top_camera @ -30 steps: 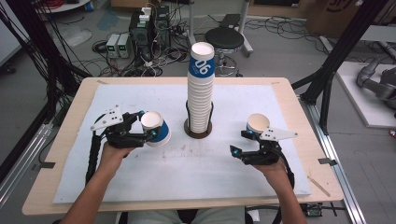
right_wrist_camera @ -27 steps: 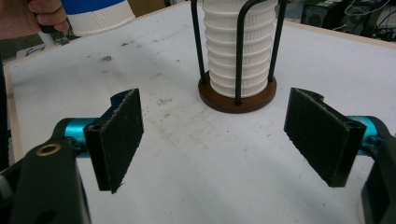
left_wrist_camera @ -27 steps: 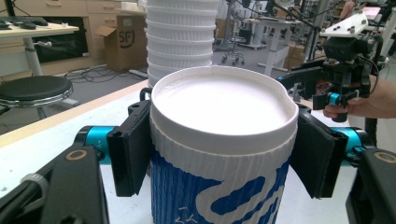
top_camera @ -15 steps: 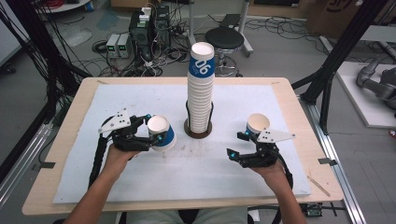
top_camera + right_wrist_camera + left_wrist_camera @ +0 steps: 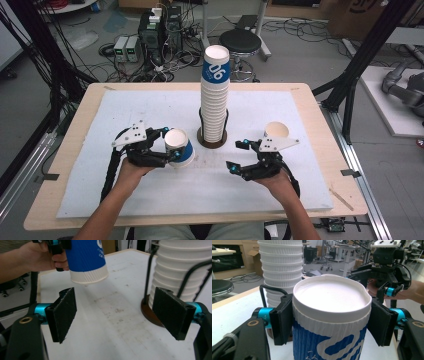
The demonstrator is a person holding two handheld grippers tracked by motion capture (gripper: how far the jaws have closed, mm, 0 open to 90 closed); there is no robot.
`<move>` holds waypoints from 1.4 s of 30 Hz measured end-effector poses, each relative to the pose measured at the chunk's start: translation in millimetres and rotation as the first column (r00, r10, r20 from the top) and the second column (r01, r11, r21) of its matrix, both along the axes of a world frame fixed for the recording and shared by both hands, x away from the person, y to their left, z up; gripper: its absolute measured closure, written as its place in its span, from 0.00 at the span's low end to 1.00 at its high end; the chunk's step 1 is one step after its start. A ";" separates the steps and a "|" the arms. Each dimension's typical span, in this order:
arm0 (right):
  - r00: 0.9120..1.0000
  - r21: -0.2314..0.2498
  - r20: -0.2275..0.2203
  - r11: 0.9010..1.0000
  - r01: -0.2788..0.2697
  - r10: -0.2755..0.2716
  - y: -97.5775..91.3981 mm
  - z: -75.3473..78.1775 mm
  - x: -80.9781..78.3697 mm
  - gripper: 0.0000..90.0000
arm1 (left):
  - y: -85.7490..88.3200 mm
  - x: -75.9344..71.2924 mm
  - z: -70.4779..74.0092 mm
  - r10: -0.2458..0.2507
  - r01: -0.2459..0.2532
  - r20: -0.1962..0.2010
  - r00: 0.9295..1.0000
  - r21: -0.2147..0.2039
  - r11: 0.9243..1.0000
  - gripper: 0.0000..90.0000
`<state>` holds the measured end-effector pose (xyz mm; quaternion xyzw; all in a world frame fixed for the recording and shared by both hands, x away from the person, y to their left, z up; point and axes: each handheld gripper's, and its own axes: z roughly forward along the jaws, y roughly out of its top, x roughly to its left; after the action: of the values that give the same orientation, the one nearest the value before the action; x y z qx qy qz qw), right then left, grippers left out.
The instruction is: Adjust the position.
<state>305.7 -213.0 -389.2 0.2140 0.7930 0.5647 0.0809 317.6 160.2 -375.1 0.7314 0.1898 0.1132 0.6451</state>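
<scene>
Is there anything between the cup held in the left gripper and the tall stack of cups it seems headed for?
Nothing visible. The left gripper holds the blue cup lifted just left of the cup stack, with bare white mat between them. The right gripper is open, off to the stack's right.

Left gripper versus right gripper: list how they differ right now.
The left gripper is shut on a blue-and-white cup, lifted off the table; the right gripper is open, holding nothing. The left sits near the cup stack; the right lies lower. Both have black pads and teal fittings.
</scene>
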 end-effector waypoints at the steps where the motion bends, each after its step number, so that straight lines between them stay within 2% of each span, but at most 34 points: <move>1: 1.000 0.000 0.005 1.000 -0.006 0.006 2.4 0.3 0.8 0.23 | -1.0 -0.3 0.0 -0.004 0.004 0.002 1.000 -0.002 1.000 0.33; 8: 0.997 -0.013 -0.006 0.996 -0.083 0.083 29.6 1.0 5.0 0.23 | -7.2 -2.3 1.8 -0.026 0.026 0.003 1.000 -0.008 1.000 0.33; 16: 0.990 -0.020 -0.020 0.990 -0.139 0.139 51.9 -3.6 11.3 0.22 | -19.1 -4.2 -0.2 -0.063 0.063 0.006 0.998 0.008 0.998 0.33; 23: 0.986 -0.022 -0.017 0.986 -0.166 0.165 58.9 -5.8 12.2 0.22 | -31.0 -5.4 -0.5 -0.107 0.107 0.006 0.994 0.016 0.994 0.33; 28: 0.986 -0.018 -0.014 0.986 -0.165 0.165 59.9 -5.9 11.7 0.22 | -37.7 -6.9 -1.5 -0.131 0.131 0.004 0.991 0.025 0.991 0.33; 30: 0.983 -0.003 -0.026 0.983 -0.181 0.181 59.9 -7.5 11.4 0.22 | -38.7 -6.9 -1.9 -0.138 0.138 -0.005 0.990 0.023 0.990 0.33; 34: 0.983 -0.017 -0.024 0.983 -0.180 0.180 62.5 -10.1 10.4 0.23 | -38.8 -7.2 -2.3 -0.145 0.145 -0.005 0.989 0.019 0.989 0.33; 42: 0.983 -0.014 -0.029 0.983 -0.184 0.183 68.0 -12.9 8.8 0.22 | -38.1 -6.6 -2.1 -0.158 0.158 -0.010 0.987 -0.009 0.987 0.33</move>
<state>314.5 -145.0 -402.2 0.1470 0.8149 0.5603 0.0194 310.9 122.2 -377.2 0.7422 0.1350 0.0570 0.6539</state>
